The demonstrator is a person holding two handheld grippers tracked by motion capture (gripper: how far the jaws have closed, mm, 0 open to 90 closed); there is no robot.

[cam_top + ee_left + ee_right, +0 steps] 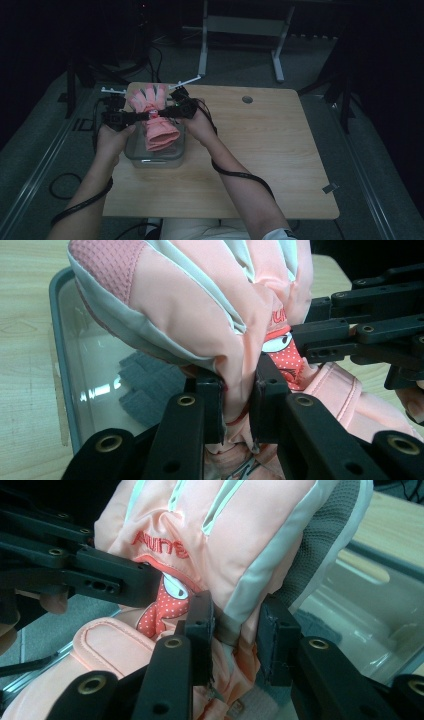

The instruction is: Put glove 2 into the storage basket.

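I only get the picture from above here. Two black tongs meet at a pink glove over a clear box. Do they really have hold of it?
Observer: Yes. In the left gripper view, the left gripper pinches a fold of the pink glove tight between its pads.
Operator: And the other one?
Observer: In the right gripper view, the right gripper clamps the glove's grey side edge.
Operator: Is the glove plain pink?
Observer: No. It carries a red dotted patch under red stitched letters.
Operator: Is the clear box empty?
Observer: No. The left gripper view shows a dark grey knitted glove lying in it, under the pink one.
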